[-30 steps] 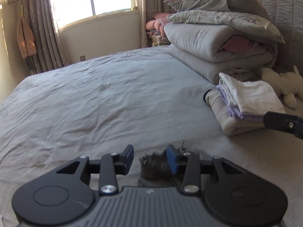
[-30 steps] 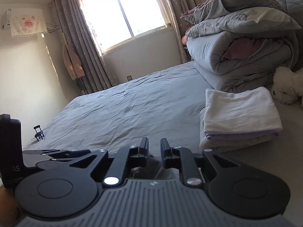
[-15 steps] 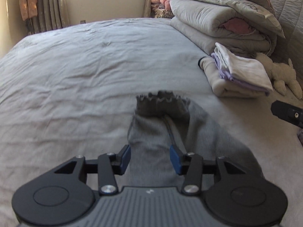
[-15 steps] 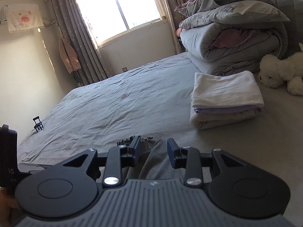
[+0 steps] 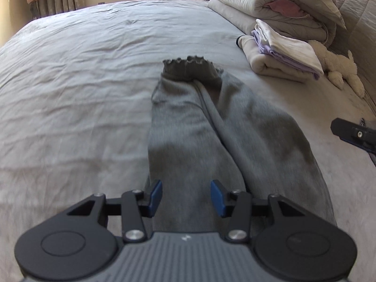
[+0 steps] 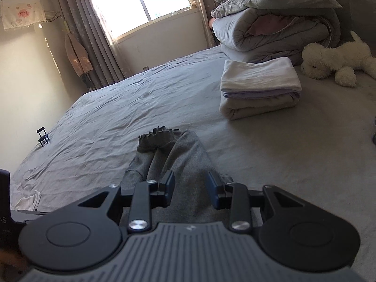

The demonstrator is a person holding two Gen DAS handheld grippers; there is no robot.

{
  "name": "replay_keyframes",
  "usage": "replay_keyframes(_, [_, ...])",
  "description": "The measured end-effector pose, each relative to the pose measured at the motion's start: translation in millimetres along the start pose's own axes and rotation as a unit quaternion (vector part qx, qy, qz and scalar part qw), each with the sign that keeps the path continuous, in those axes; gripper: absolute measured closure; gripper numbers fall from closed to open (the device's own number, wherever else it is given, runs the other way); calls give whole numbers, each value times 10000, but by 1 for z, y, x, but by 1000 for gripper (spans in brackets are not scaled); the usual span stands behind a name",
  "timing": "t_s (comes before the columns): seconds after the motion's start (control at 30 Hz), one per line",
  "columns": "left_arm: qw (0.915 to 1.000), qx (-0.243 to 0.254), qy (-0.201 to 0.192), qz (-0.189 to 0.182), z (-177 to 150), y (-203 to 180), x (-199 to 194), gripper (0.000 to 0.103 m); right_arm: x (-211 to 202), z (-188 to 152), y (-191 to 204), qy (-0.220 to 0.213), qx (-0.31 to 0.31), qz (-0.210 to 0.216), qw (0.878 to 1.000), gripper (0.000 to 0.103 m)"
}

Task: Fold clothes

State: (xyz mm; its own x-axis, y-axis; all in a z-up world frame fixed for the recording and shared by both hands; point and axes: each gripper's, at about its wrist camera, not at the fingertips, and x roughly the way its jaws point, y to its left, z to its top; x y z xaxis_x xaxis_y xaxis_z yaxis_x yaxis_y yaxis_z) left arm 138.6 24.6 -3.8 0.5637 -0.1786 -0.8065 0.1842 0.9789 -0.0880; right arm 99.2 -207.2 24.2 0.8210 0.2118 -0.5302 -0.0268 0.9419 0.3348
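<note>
A grey garment (image 5: 188, 129) with frilled cuffs (image 5: 188, 67) lies stretched out lengthwise on the grey bed sheet (image 5: 82, 82), cuffs at the far end. My left gripper (image 5: 186, 196) hovers over its near end, blue pads apart and nothing pinched between them. In the right wrist view the same garment (image 6: 181, 155) runs away from my right gripper (image 6: 190, 188), whose jaws stand apart above the cloth without pressing it. A tip of the right gripper (image 5: 354, 135) shows at the right edge of the left wrist view.
A stack of folded clothes (image 6: 258, 87) sits to the right, in front of piled duvets (image 6: 270, 21). A white plush toy (image 6: 336, 58) lies beside them. A tiny black chair (image 6: 42, 136) and a small white cloth (image 6: 29, 199) are on the bed's left part.
Both grippers pulled back along the garment from its cuffs to its near end and tipped downward. Both jaws widened, the right from almost shut. The garment now lies stretched out.
</note>
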Motion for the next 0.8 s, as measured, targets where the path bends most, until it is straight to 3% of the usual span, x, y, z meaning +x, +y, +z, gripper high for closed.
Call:
replay_keyframes(0.6, [9993, -228, 285, -116, -87, 1, -43, 57, -48, -63, -10, 342, 84, -358, 9987, 67])
replay_keyframes(0.8, [9996, 0, 295, -29, -116, 0, -60, 58, -59, -81, -14, 518, 120, -473, 9975, 66])
